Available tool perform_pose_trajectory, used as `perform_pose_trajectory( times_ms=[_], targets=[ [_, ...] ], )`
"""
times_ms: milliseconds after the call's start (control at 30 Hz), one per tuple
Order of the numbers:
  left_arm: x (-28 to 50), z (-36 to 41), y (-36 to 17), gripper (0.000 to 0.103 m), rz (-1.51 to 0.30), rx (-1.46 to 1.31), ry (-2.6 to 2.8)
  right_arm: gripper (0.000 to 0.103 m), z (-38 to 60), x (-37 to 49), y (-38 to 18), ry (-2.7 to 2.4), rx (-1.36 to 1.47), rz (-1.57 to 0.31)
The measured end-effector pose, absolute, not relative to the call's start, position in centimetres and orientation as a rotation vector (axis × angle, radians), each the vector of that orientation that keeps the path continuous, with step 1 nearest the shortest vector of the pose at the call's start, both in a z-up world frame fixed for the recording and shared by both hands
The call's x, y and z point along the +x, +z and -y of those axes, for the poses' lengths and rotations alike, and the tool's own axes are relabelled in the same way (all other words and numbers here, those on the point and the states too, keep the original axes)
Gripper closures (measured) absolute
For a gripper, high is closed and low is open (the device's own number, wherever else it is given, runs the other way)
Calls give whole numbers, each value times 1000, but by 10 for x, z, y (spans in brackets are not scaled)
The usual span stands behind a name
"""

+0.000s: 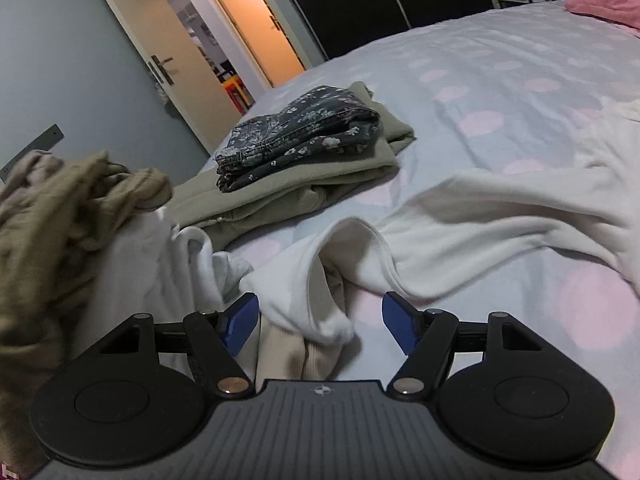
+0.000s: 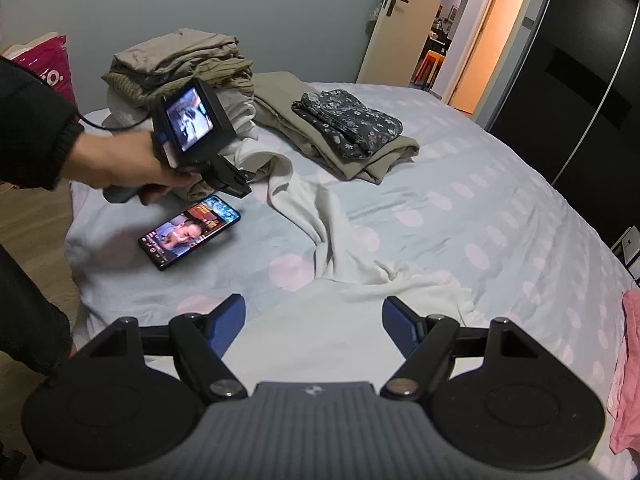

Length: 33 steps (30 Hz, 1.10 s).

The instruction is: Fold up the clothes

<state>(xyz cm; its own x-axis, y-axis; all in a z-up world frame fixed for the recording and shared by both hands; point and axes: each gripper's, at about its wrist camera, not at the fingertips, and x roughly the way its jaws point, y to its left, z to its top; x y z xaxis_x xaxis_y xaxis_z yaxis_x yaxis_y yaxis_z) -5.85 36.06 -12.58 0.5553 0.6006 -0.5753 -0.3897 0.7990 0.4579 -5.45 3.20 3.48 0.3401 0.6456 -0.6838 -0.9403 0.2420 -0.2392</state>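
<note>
A white garment (image 1: 480, 208) lies crumpled across the bed; it also shows in the right wrist view (image 2: 344, 236). My left gripper (image 1: 318, 324) is open, its jaws either side of a raised fold of the white garment with beige cloth (image 1: 288, 356) under it. In the right wrist view the left gripper body (image 2: 192, 128) is held at the white garment's near end, its fingertips hidden. My right gripper (image 2: 314, 326) is open and empty, low over the white garment's other end.
A folded floral garment (image 2: 348, 120) sits on folded khaki cloth (image 2: 372, 160). A pile of unfolded olive and beige clothes (image 2: 180, 64) stands at the bed's corner. A phone (image 2: 190, 232) with a lit screen lies on the spotted sheet (image 2: 500, 216). Pink cloth (image 2: 628, 360) lies at the right.
</note>
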Motion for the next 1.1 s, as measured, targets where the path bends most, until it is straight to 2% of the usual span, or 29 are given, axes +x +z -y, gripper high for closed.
perform_pose_trajectory(
  times_ms=[67, 100, 133, 200, 233, 267, 400, 567, 767, 1100],
  targets=[
    [-51, -370, -131, 40, -777, 285, 606, 25, -34, -51, 35, 1152, -698, -501],
    [-48, -376, -134, 50, -780, 273, 611, 25, -36, -50, 35, 1157, -698, -502],
    [-46, -382, -136, 67, -789, 254, 617, 25, -38, -49, 35, 1163, -700, -503],
    [-46, -395, -138, 87, -803, 212, 625, 25, -43, -51, 31, 1181, -712, -501],
    [-50, -400, -137, 97, -805, 184, 625, 25, -43, -53, 30, 1187, -724, -495],
    [-54, -404, -136, 100, -801, 167, 621, 25, -43, -55, 29, 1192, -737, -489],
    [-69, -401, -111, 101, -771, 148, 551, 25, -43, -63, 28, 1192, -767, -468],
    [-93, -378, -45, 101, -720, 191, 449, 25, -39, -69, 28, 1189, -759, -454],
    [-137, -365, 19, 101, -756, 263, 446, 25, -30, -74, 27, 1177, -754, -438],
    [-197, -324, 26, 101, -851, 482, 391, 25, -7, -81, 40, 1180, -711, -401]
  ],
)
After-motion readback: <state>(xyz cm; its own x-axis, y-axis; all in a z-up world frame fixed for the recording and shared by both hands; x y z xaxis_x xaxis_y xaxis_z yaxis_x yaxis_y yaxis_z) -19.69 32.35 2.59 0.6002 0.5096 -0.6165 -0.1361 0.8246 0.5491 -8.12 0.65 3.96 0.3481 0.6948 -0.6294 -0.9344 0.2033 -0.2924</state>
